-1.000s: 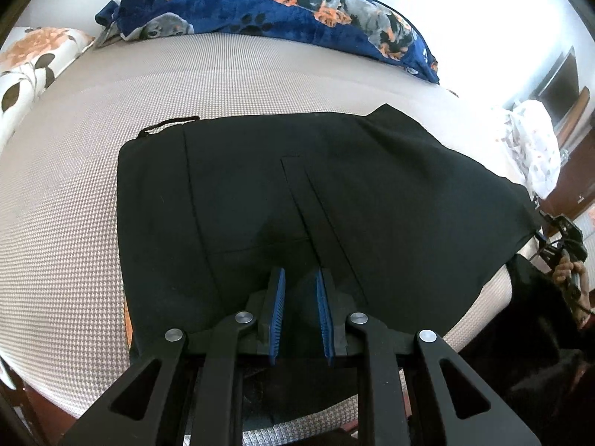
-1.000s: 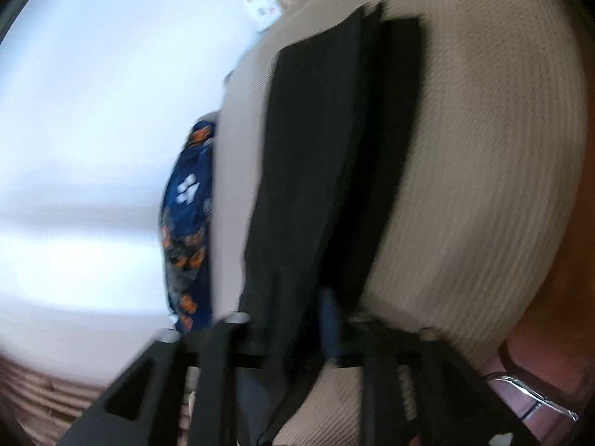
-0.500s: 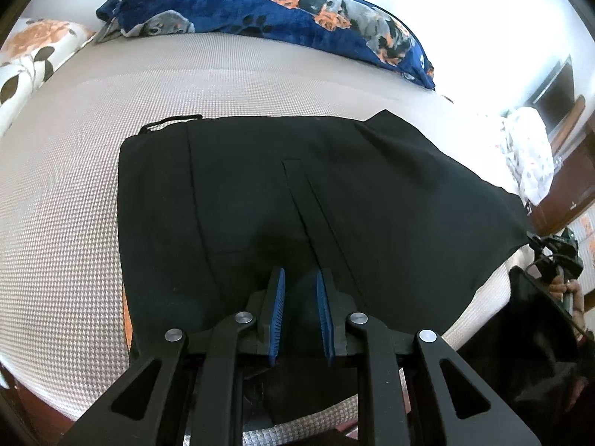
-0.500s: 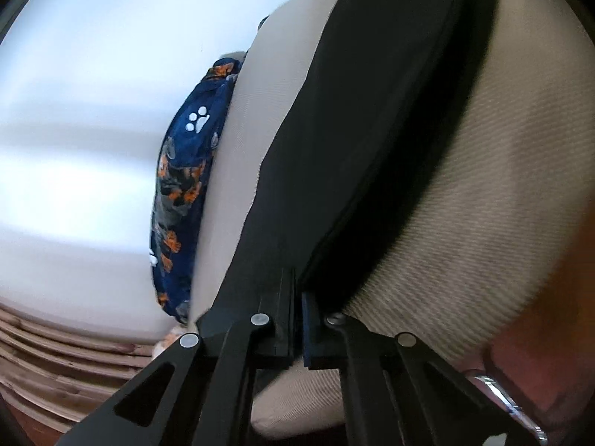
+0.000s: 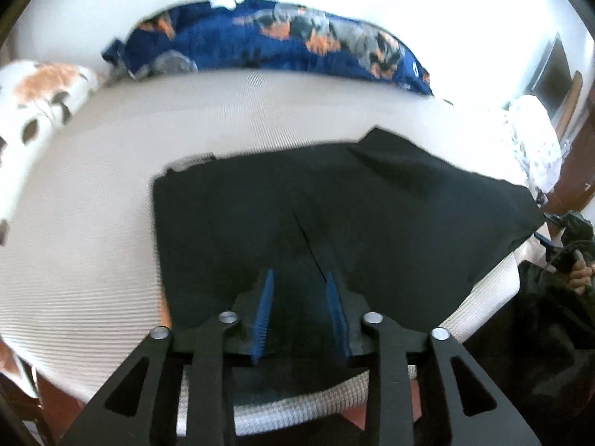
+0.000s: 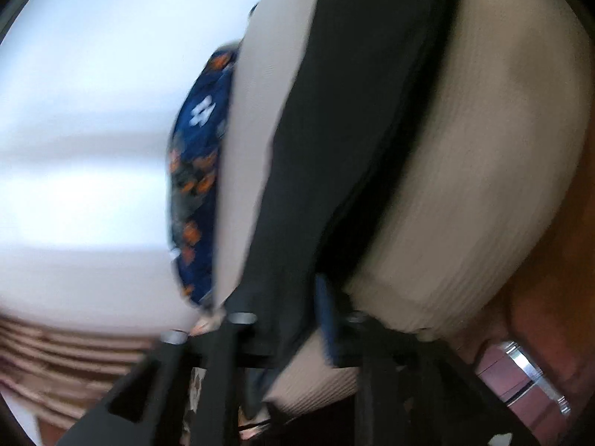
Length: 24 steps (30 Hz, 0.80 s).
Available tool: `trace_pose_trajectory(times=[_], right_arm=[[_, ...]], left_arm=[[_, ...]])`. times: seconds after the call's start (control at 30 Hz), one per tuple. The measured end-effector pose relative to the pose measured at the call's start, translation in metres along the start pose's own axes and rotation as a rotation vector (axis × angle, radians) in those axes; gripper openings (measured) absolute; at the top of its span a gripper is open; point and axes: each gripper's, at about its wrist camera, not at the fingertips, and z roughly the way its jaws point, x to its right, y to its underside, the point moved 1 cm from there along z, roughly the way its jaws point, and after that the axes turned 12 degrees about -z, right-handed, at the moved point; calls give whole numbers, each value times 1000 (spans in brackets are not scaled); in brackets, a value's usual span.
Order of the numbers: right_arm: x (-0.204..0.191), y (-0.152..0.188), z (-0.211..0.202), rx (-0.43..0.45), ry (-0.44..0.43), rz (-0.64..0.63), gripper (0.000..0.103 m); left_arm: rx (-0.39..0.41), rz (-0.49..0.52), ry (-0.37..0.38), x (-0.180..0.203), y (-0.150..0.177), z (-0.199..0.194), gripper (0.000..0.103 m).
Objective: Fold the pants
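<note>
1. Left gripper (image 5: 299,299): jaws have just been opening. The blue ribbed pads (image 5: 264,308) stand apart above the near edge of the black pants (image 5: 334,223). Cloth lies in the gap between them, but neither pad presses on it; the grip is released.
2. Right gripper (image 6: 297,319): jaws have just been opening. The picture is blurred. One blue pad shows beside the cloth, and the other is hidden behind the hanging fabric, so contact with the pads cannot be confirmed. A fold of the pants hangs through the gap.
3. Pants: folded into a broad dark panel lying flat on the beige mattress (image 5: 93,223), close to its near edge. The right-hand corner of the panel reaches the mattress's right edge. A thin loop (image 5: 193,158) shows at the far left corner of the panel.
4. A blue patterned blanket (image 5: 279,48) lies bunched along the far edge of the mattress, well apart from the pants.
5. A floral pillow (image 5: 41,100) sits at the far left corner of the mattress.
6. A hand (image 5: 580,278) grips a dark handle just off the mattress's right edge.
</note>
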Motion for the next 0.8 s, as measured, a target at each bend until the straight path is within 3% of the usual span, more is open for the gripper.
trace_pose_trajectory(times=[0.07,0.13,0.2,0.27,0.33,0.47,0.57,0.67,0.73,0.8], right_arm=[[-17,15,28,-104,-74,7,42],[-40,31,55,-185,-88,-27,42],[-60,47,83,-277,-102,-49,42],[-78,66,105,-348,-39,-105,42],[-89,79,122,-401,-3,-169,42],[-85,92,135,-419,8,-173,42],[-78,96,134,-421,20,-149,42],[-80,98,139,-415,35,-167,42],[-82,99,143,-414,30,-155,44],[-79,99,143,-414,29,-145,45]], left_arm=[[40,-39,11,-4,-2,-18,39],[73,-106,7,-15,-5,-34,49],[91,-197,23,-34,-9,-51,52],[91,-262,36,-54,-10,-62,52],[34,-298,28,-74,-9,-65,52],[-116,-375,131,-101,5,-55,52],[-175,-402,177,-107,16,-44,52],[-241,-429,286,-104,23,-30,52],[-298,-447,277,-103,27,-15,52],[-284,-446,279,-100,27,-8,51]])
